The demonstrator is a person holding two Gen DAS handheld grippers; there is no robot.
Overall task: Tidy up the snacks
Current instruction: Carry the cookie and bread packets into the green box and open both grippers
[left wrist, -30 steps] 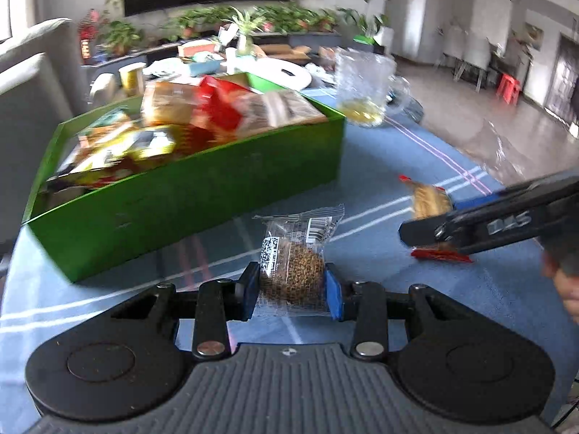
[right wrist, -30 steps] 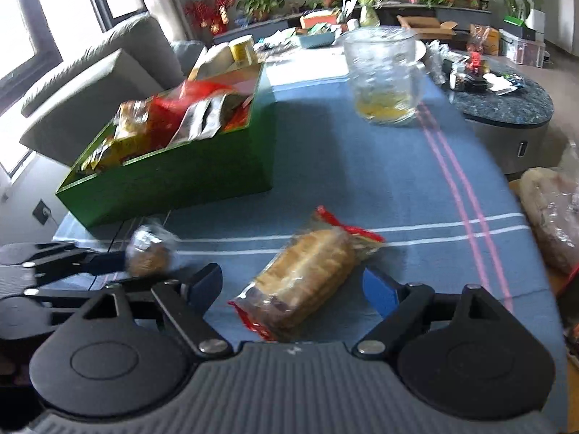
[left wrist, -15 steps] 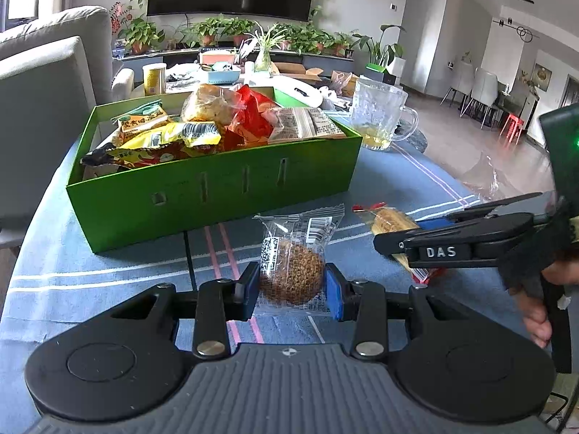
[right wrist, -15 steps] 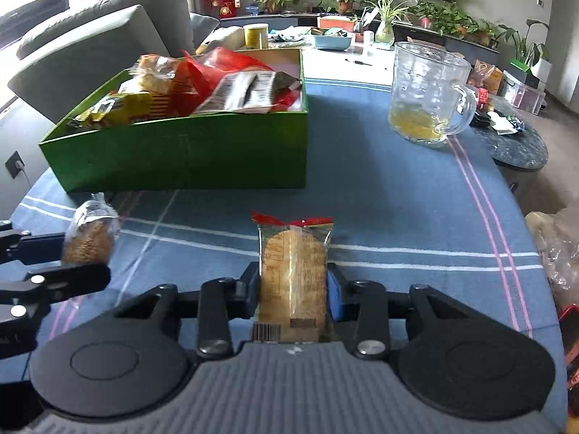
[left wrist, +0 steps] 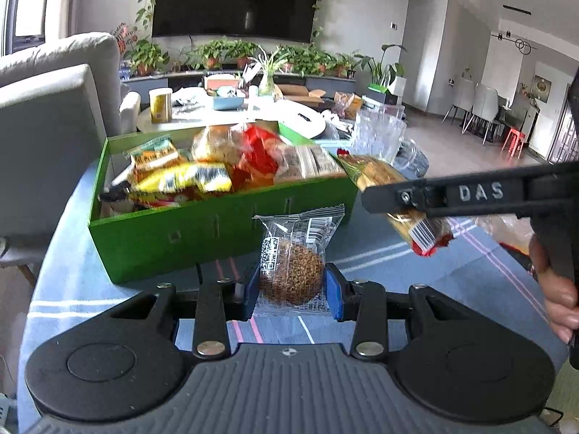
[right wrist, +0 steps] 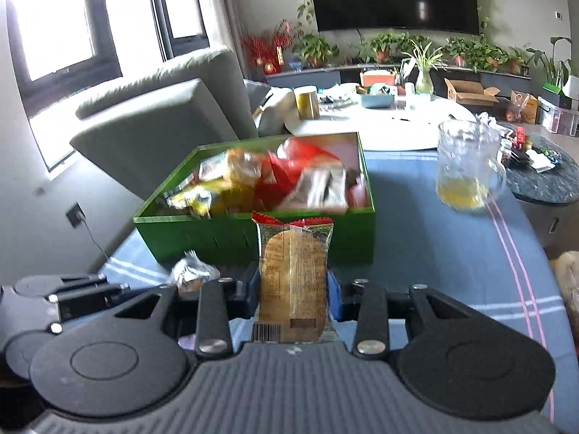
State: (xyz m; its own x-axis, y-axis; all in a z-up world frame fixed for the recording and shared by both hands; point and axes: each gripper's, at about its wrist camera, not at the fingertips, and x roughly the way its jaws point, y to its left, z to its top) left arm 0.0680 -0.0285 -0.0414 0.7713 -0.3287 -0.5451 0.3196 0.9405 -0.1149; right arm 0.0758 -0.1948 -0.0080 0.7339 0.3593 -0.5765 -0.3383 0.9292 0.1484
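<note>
My left gripper [left wrist: 292,291] is shut on a clear packet with a round brown cake [left wrist: 294,271], held above the blue tablecloth. My right gripper [right wrist: 294,291] is shut on a clear, red-ended packet of tan biscuit [right wrist: 294,275], also lifted off the table. In the left wrist view the right gripper [left wrist: 405,200] comes in from the right with that biscuit packet [left wrist: 380,175] near the green box's right end. The green box [left wrist: 217,231] [right wrist: 231,233], full of mixed snack packets, stands just beyond both grippers. The left gripper's cake packet [right wrist: 193,273] shows at lower left of the right wrist view.
A glass mug [right wrist: 466,170] with yellow liquid stands on the blue striped tablecloth [right wrist: 434,246] right of the box. A grey sofa [right wrist: 159,123] lies to the left, a cluttered white table [right wrist: 380,123] behind. A hand [left wrist: 557,289] grips the right tool's handle.
The right gripper closed on the biscuit packet and lifted it off the cloth toward the box. The left gripper also rose a little with its cake packet.
</note>
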